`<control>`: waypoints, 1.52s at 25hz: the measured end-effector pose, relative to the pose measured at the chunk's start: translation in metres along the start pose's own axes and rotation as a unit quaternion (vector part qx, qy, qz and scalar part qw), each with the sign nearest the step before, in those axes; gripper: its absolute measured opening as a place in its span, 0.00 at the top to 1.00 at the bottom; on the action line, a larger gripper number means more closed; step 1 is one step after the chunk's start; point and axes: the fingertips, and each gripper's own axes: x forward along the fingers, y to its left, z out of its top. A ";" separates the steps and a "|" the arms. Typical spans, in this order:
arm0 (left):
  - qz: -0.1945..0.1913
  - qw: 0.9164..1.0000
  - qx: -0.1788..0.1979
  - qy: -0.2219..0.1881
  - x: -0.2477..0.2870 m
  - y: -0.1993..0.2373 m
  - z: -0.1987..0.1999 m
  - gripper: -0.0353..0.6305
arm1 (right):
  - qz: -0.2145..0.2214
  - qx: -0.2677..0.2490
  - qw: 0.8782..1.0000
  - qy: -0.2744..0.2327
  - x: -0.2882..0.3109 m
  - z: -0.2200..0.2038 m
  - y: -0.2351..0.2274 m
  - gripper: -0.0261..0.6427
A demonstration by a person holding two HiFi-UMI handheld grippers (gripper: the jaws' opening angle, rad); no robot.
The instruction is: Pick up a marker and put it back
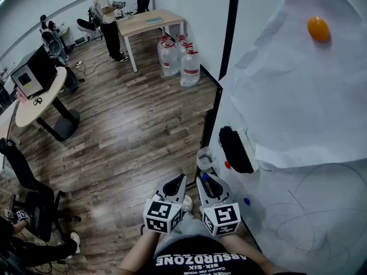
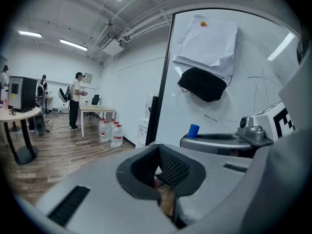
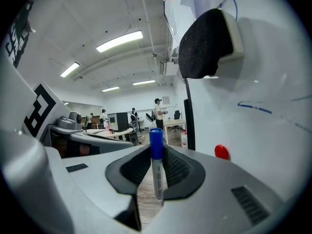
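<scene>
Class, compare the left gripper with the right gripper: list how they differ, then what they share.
The right gripper clamps a blue-capped marker, cap up, between its jaws; the left gripper holds nothing. The left gripper's jaws meet at the tips; the right gripper's are kept apart by the marker. Both are grey and sit side by side beside the whiteboard.

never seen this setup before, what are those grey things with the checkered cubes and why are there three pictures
A person holds a claw in each hand; the cubes are part of them. One picture comes from a camera on the person's head, looking down; the other two come from cameras riding on the claws. The left claw is shut and empty. The right claw grips a blue-capped marker. Beside them stands a whiteboard carrying a black eraser and paper.
</scene>
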 end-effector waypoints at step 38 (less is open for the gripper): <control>-0.008 1.000 -0.007 -0.002 0.002 0.008 0.002 0.94 | -0.025 -0.018 0.994 -0.101 -0.005 0.076 -0.008 0.86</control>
